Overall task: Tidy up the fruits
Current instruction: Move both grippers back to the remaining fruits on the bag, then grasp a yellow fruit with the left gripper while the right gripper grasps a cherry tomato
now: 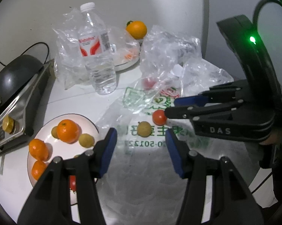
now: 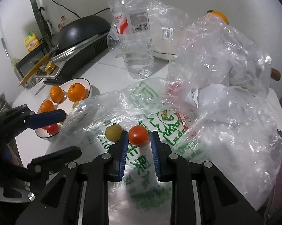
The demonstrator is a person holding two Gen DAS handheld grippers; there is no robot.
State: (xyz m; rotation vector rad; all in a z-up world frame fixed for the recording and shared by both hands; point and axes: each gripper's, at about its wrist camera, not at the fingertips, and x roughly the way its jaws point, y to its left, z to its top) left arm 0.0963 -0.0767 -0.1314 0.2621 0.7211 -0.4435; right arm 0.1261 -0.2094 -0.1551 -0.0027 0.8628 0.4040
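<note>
A red cherry tomato (image 2: 138,134) sits between the very tips of my right gripper (image 2: 138,137), whose blue pads press on its two sides; it is just over a printed plastic bag (image 2: 122,108). In the left wrist view the same tomato (image 1: 159,117) pokes out from the right gripper (image 1: 170,106). A yellowish longan (image 1: 144,129) lies on the bag just beyond my left gripper (image 1: 140,132), which stands open and holds nothing. To the left, a white plate (image 1: 75,114) carries several oranges, two longans and a small tomato.
A water bottle (image 1: 97,56) stands behind the bag among crumpled clear bags (image 1: 171,52), one with something red inside. An orange (image 1: 136,29) sits on a white cooker (image 2: 165,37) at the back. A black wok (image 1: 15,75) on a stove fills the left edge.
</note>
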